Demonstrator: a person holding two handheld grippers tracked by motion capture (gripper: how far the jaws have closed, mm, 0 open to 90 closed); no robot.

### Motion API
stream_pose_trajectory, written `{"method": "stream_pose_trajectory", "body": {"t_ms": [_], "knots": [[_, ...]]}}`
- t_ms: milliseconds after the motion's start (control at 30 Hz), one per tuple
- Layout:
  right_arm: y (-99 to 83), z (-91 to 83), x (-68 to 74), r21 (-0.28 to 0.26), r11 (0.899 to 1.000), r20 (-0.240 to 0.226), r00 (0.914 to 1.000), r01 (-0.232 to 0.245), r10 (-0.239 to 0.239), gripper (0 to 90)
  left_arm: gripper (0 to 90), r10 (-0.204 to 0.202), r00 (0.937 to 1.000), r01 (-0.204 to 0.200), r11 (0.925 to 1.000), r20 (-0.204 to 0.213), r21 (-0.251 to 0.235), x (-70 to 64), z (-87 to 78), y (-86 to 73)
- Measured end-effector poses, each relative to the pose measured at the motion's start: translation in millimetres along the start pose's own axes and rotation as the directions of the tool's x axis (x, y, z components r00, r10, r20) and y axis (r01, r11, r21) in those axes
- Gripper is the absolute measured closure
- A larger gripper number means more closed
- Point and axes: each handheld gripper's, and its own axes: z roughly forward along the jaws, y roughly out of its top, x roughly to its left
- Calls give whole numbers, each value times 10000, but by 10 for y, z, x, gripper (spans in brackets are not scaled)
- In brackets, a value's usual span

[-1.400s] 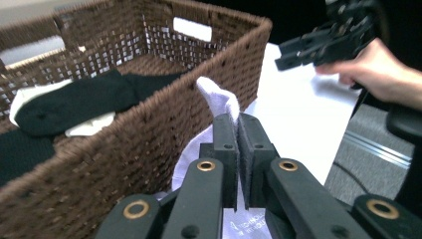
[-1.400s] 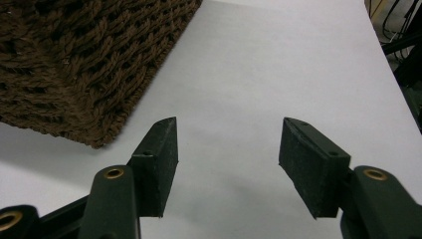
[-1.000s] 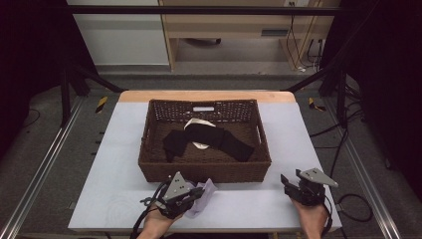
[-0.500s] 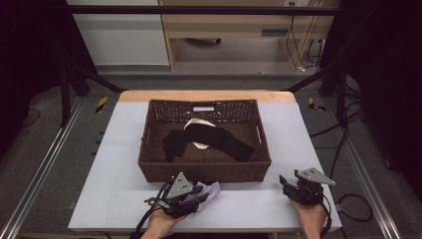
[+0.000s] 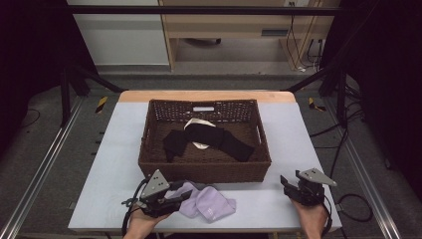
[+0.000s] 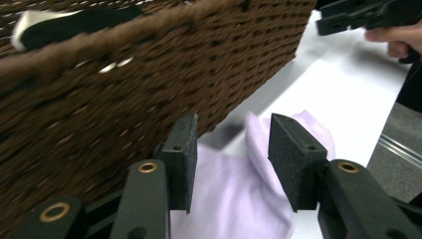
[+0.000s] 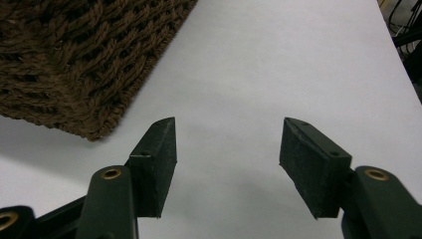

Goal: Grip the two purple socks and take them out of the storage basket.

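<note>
Where the lilac cloth (image 5: 206, 203) lies crumpled at the bench's (image 5: 119, 144) near edge, just in front of the brown wicker basket (image 5: 205, 169), the left tongs (image 6: 231, 154) hang over it, spread, a fold rising between the jaws. The basket wall stands close beside them. Black and white garments (image 5: 206, 137) lie inside. The right tongs (image 7: 226, 159), spread and empty, hover near the bench's near right corner.
</note>
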Motion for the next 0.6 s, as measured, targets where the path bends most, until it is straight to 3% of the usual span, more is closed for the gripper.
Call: {"method": "stream_pose_trajectory", "body": {"t_ms": [133, 300, 400, 467, 600], "knots": [[-8, -10, -12, 0, 10000, 8, 10000, -34, 34, 396, 532, -82, 9984, 86, 9999, -554, 59, 101, -153, -104], [-10, -10, -12, 24, 9999, -6, 10000, -99, 99, 393, 504, -386, 9904, 401, 9992, -1328, 87, 273, -313, -237], [-13, -10, -14, -15, 10000, 0, 10000, -74, 74, 386, 450, -365, 9806, 412, 9989, -1924, 204, 349, -371, -316], [-14, -13, -16, -24, 9999, -23, 9999, -139, 139, 374, 407, -560, 9722, 636, 9976, -2275, 264, 415, -403, -371], [-16, -8, -26, -55, 9999, 36, 9999, -164, 164, 329, 355, -1020, 9614, 1133, 9931, -2557, 297, 512, -428, -415]]}}
